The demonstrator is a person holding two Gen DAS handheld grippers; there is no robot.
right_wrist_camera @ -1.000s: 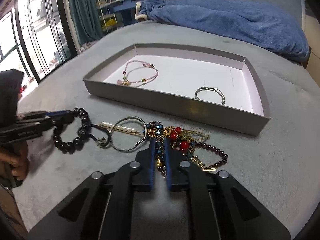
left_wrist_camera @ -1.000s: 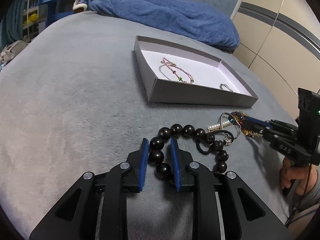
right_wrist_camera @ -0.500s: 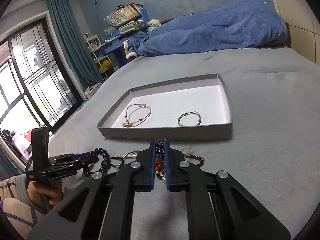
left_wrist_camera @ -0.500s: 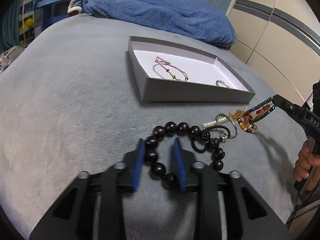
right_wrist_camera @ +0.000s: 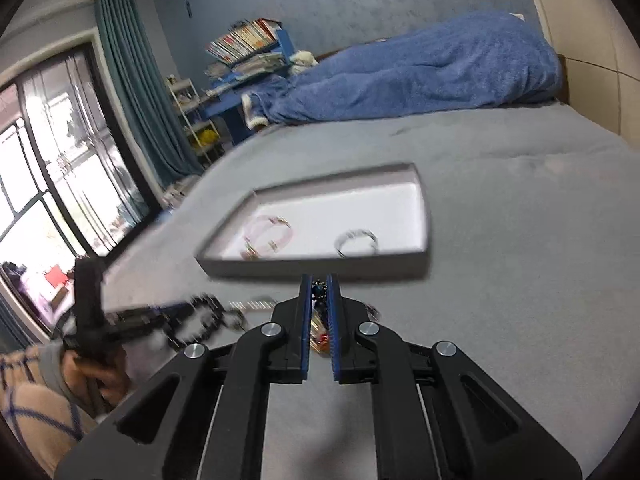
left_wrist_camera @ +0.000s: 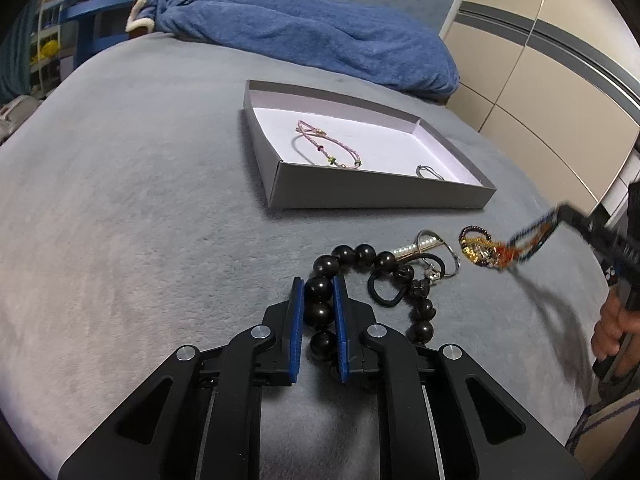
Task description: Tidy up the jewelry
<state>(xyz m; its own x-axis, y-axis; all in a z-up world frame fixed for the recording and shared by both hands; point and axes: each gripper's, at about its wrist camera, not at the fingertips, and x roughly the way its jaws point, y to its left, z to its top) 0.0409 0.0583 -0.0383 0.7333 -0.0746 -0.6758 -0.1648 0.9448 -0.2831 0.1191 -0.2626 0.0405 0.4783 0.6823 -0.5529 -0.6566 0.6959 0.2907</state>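
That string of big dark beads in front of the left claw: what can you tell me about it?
The black bead bracelet is a loop of large, glossy, round beads, dark like polished wood or stone. It lies flat on the grey bedcover. The left claw has its blue pads closed against the near beads. At the far side it meets a tangle: a pearl bangle and a black hair tie. It is outside the grey box.

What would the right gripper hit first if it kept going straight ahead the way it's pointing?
Probably the near wall of the gray tray, directly beyond the right gripper, shut on the colorful beaded strand. Blur leaves depth uncertain.
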